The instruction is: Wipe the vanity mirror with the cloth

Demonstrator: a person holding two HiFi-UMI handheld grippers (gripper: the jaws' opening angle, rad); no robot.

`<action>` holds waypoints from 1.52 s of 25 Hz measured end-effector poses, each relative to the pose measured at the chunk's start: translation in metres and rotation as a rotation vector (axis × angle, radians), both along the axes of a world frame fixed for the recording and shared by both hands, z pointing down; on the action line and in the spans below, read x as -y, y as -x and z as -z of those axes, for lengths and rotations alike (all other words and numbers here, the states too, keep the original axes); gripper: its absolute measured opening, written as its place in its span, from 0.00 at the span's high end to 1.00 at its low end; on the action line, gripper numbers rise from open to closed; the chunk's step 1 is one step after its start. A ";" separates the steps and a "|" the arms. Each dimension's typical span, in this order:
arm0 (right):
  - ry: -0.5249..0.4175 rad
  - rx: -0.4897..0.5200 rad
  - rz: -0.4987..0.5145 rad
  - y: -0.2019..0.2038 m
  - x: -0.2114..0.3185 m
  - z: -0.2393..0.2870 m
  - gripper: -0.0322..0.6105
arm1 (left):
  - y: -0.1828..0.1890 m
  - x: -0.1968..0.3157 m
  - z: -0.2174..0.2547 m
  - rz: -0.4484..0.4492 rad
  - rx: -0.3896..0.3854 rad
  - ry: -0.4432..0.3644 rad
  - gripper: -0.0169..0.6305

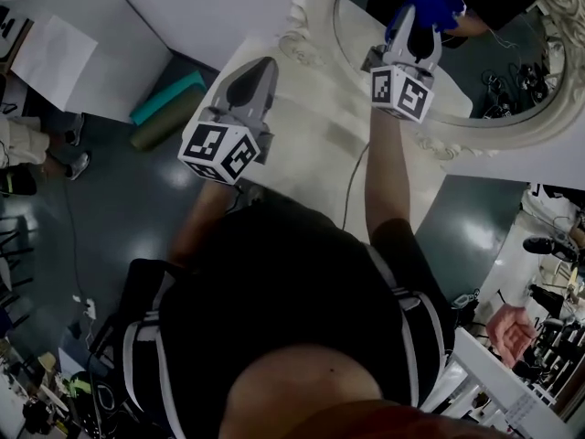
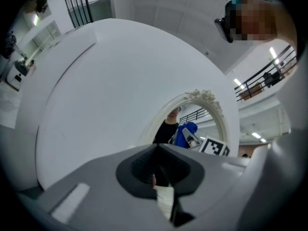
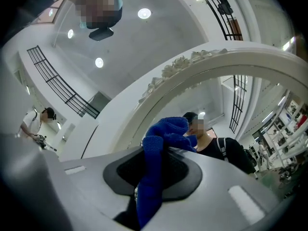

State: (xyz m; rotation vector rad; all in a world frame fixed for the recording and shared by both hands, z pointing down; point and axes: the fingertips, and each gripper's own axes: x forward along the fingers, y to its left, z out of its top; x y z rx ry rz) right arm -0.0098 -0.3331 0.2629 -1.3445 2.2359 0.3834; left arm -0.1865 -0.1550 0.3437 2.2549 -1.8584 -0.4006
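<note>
1. Head view: My right gripper (image 1: 416, 27) is raised to the vanity mirror (image 1: 512, 76), its marker cube facing the camera. The blue cloth (image 1: 439, 5) is bunched at its jaw tips, over the upper left part of the glass. From here I cannot tell whether the cloth is pressed onto the glass or sits just off it. My left gripper (image 1: 259, 71) hangs lower and to the left, above the white vanity top (image 1: 311, 149), well apart from the glass and pointing towards the carved white frame (image 1: 302, 39).

2. Left gripper view: The left jaws are pressed together with nothing between them. Past them I see the oval mirror (image 2: 207, 124) against a plain white wall. The cloth and the right gripper's marker cube show low in the mirror's oval.

3. Right gripper view: The right jaws pinch the cloth (image 3: 161, 143). A fold runs down through the gap between the pads, and the rest bulges above the tips. The glass (image 3: 250, 105) fills the space straight ahead under the ornate arch of the frame (image 3: 183, 66).
</note>
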 end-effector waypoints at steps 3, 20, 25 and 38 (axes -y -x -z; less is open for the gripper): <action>-0.004 -0.005 0.016 0.012 0.001 0.000 0.83 | 0.003 -0.006 0.003 0.024 0.007 0.003 0.96; 0.044 -0.032 0.152 0.116 0.006 -0.041 0.84 | 0.051 -0.021 -0.011 0.118 -0.003 0.028 0.95; 0.050 -0.004 0.170 0.117 0.007 -0.041 0.84 | 0.053 -0.025 -0.013 0.128 -0.001 0.038 0.96; 0.084 0.007 0.198 0.087 -0.013 -0.031 0.83 | 0.016 -0.031 0.002 0.029 0.011 -0.012 0.96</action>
